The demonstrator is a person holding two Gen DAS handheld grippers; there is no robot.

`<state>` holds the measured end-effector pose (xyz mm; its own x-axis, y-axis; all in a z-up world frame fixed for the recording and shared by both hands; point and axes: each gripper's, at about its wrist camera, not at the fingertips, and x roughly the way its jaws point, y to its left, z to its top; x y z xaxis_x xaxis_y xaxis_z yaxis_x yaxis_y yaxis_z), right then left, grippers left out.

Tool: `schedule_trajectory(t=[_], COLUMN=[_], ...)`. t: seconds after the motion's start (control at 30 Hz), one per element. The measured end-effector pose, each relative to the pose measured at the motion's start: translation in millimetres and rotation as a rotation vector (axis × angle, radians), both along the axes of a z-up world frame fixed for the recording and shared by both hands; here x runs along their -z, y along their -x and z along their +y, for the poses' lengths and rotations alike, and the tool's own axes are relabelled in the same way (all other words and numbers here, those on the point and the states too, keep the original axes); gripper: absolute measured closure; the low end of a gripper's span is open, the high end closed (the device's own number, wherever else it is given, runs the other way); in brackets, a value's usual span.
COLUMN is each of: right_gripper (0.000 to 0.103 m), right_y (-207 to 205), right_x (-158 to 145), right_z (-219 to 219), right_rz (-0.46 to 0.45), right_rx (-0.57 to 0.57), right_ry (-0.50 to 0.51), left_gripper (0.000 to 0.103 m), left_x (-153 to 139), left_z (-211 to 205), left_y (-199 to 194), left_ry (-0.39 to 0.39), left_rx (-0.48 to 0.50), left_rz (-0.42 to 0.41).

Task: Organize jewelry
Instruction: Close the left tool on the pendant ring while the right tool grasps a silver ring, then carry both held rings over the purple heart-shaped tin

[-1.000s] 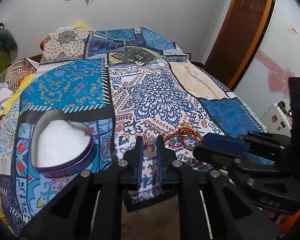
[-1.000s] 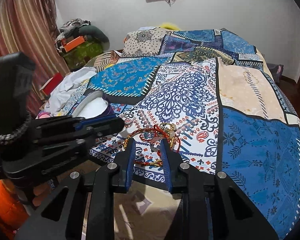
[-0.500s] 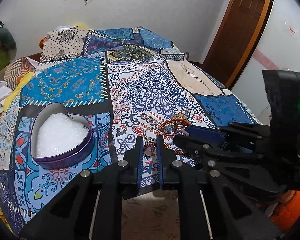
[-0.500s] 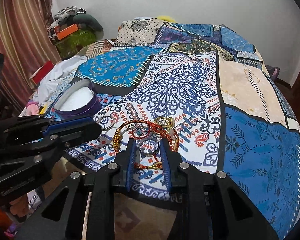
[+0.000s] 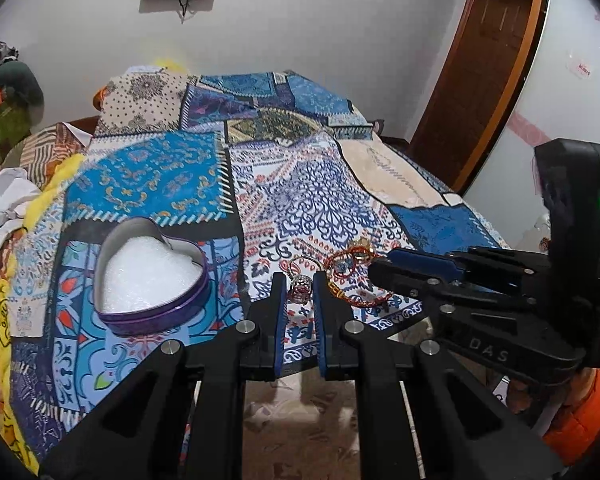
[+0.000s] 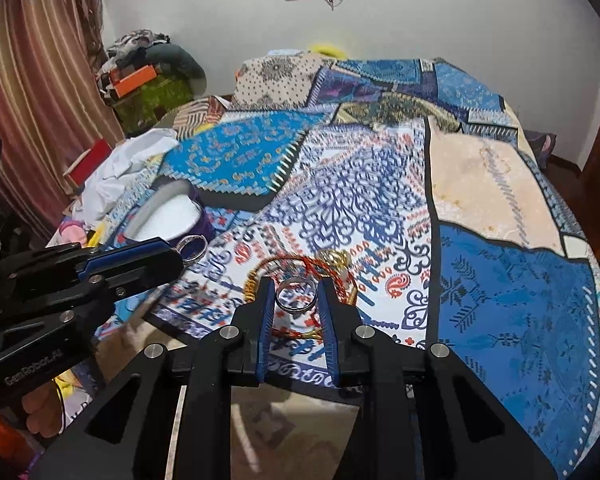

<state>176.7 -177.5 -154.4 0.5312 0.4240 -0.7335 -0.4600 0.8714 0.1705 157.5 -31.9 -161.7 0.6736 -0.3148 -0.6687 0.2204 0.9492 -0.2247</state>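
Left wrist view: left gripper (image 5: 299,280) clenched on a jewelled ring (image 5: 300,289) — heart-shaped tin (image 5: 150,276) at centre left. Right gripper (image 6: 296,286) grips a silver band ring (image 6: 296,294) at lower centre.

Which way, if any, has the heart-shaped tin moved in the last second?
No. The heart-shaped tin sits on the same spot of the quilt, just below the blue panel with the fringed edge.

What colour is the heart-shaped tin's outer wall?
Purple, on the heart-shaped tin; clearest in the left wrist view.

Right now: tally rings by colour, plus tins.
Silver rings: 2, a jewelled ring in the left gripper and a plain ring in the right gripper
Gold ring: 1
Heart tin: 1
Total: 4
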Motion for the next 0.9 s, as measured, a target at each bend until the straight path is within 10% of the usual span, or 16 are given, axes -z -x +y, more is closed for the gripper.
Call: schedule_trajectory(t=[0.9], right_gripper=[0.083], right_y=[9], right_x=[-68], right_z=[79], right_rz=[-0.186], right_rx=[-0.129], right_ry=[-0.092], left_gripper=[0.092], left_x=[-42], left_z=[85], left_y=[23], left_ry=[-0.026], left_rx=[-0.192], left_rz=[-0.143])
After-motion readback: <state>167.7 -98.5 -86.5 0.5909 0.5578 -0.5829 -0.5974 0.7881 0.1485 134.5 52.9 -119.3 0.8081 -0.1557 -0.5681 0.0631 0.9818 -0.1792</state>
